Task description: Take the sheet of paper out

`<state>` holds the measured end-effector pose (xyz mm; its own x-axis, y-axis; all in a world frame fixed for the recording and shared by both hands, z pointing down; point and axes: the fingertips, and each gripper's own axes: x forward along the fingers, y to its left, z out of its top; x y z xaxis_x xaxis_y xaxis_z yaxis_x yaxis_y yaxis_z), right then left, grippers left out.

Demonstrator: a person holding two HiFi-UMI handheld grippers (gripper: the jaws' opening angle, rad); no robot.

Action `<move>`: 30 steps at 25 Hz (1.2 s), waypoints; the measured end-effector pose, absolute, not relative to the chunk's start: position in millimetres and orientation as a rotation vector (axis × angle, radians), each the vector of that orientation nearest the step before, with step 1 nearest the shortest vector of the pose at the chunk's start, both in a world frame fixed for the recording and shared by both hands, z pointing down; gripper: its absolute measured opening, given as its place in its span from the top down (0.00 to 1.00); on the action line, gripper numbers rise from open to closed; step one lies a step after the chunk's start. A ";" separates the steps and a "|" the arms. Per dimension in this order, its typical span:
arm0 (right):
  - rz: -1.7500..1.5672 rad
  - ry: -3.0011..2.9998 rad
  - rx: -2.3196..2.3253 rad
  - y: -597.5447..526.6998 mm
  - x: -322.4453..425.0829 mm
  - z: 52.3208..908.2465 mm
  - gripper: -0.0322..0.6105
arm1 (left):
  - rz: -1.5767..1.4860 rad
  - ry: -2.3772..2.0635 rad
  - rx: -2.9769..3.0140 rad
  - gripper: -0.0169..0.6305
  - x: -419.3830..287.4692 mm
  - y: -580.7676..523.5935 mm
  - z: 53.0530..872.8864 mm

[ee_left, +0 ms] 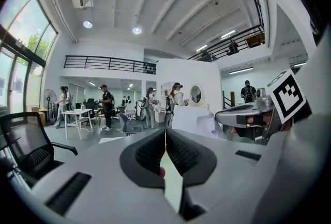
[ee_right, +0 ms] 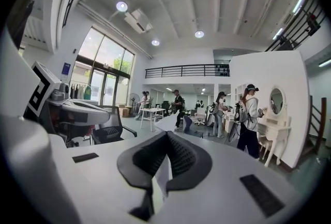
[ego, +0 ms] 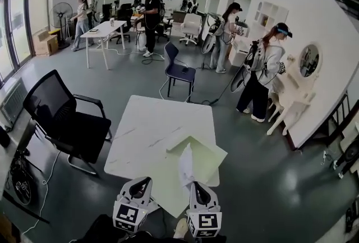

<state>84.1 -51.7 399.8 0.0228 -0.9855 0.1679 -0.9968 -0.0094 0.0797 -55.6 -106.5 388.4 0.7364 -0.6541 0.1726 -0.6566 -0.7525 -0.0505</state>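
A pale green envelope point(ego: 206, 159) lies partly over the near edge of the white table point(ego: 151, 124). My left gripper point(ego: 147, 181) is shut on the envelope's near left corner; in the left gripper view the green edge point(ee_left: 174, 187) shows between its closed jaws point(ee_left: 165, 137). My right gripper point(ego: 193, 184) is shut on a white sheet of paper point(ego: 185, 166), which stands upright above the envelope. The sheet point(ee_right: 158, 182) shows pinched between the closed jaws point(ee_right: 165, 137) in the right gripper view. From the left gripper view the paper point(ee_left: 194, 120) and right gripper point(ee_left: 243, 113) sit to the right.
A black office chair point(ego: 61, 118) stands left of the table and a blue chair point(ego: 176, 70) beyond it. Several people stand further back, near a second white table point(ego: 104, 31) and a vanity with a round mirror point(ego: 307, 62) at the right wall.
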 end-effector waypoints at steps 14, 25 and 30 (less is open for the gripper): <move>0.168 -1.875 2.292 17.4 86.0 414.2 0.93 | 0.306 -0.805 3.019 0.94 -41.5 -60.5 396.1; 0.166 -1.857 2.300 19.8 85.6 418.6 0.93 | 0.309 -0.771 3.025 0.94 -41.6 -58.9 406.2; 0.156 -1.876 2.282 14.4 78.1 418.9 0.93 | 0.311 -0.795 3.012 0.94 -48.9 -62.3 405.9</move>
